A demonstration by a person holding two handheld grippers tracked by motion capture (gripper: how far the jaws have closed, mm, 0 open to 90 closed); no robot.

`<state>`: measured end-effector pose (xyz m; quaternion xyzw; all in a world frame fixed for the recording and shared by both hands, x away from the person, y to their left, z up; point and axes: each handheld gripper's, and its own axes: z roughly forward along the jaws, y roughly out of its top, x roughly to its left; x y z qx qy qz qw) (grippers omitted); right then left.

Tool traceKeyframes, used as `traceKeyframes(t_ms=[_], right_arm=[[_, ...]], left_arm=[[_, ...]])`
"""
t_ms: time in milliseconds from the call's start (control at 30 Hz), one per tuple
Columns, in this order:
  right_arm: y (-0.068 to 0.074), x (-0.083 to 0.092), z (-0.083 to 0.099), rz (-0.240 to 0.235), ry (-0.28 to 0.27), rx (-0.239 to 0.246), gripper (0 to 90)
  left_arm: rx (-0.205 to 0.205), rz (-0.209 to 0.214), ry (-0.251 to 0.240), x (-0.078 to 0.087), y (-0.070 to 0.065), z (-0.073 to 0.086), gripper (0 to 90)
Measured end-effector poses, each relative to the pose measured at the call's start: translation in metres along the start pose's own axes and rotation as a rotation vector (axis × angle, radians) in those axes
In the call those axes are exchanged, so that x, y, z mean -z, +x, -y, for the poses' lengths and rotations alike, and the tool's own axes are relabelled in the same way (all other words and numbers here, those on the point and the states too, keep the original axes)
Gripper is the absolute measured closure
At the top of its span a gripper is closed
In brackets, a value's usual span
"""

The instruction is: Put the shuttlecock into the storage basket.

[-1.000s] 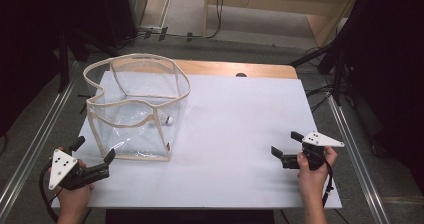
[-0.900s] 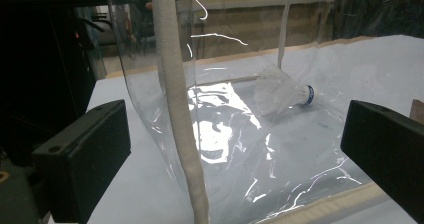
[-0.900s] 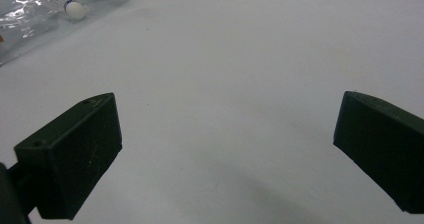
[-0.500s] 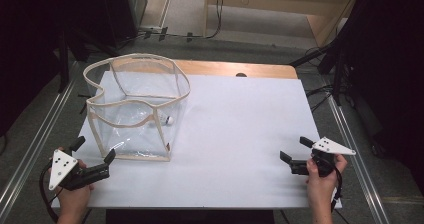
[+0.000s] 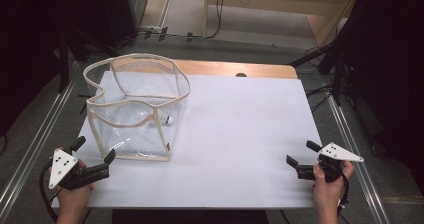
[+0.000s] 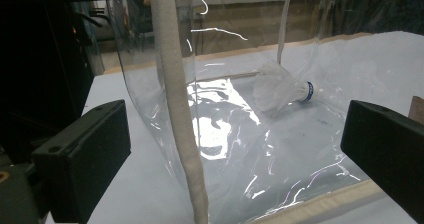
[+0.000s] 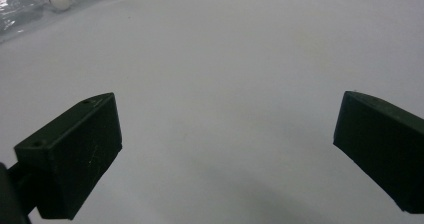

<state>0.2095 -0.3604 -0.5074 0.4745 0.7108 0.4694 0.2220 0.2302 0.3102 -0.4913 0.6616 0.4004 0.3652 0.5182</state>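
Shuttlecock (image 6: pixel 282 90) lies on its side inside the clear bag (image 5: pixel 137 109), which stands open-topped on the counter (image 5: pixel 240 129) at about ten o'clock from its middle; in the high view the cork tip (image 5: pixel 170 120) sits low against the bag's right wall. Your left claw (image 5: pixel 92 156) rests just beside the bag's near corner, jaws spread wide and holding nothing, aimed at the beige corner seam (image 6: pixel 180 114). Your right claw (image 5: pixel 302 160) sits well apart at four o'clock, also wide open and empty over bare white surface.

My worry: the bag is limp film. If you push the left claw forward at that seam instead of pinching it, the wall will likely buckle and the bag slide or fold over. Reaching in from the top one-handed could collapse the rim (image 5: pixel 135 64) onto the feathers and crush them.
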Motion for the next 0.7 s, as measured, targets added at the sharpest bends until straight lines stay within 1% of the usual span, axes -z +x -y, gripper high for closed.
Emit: traceKeyframes(t_ms=[67,167,333,467,533,700], right_arm=[[-0.003,0.003,0.002,-0.002,-0.014,-0.019,0.0],[-0.009,0.009,0.005,0.013,-0.035,-0.023,0.0],[-0.016,0.016,0.01,0.026,-0.065,-0.055,0.0],[-0.016,0.013,0.011,0.021,-0.064,-0.044,0.0],[-0.016,0.012,0.011,0.019,-0.062,-0.047,0.0],[-0.018,0.011,0.014,0.033,-0.073,-0.062,0.0]], left_arm=[[-0.001,0.001,-0.001,0.0,0.0,0.0,0.3],[0.004,0.002,-0.003,0.001,0.001,0.0,0.3],[0.005,0.002,-0.003,0.001,0.001,0.0,0.3],[0.008,0.0,-0.004,0.001,0.001,0.0,0.3],[0.008,0.0,-0.005,0.001,0.001,0.0,0.3],[0.003,-0.003,-0.003,0.0,0.0,0.0,0.3]])
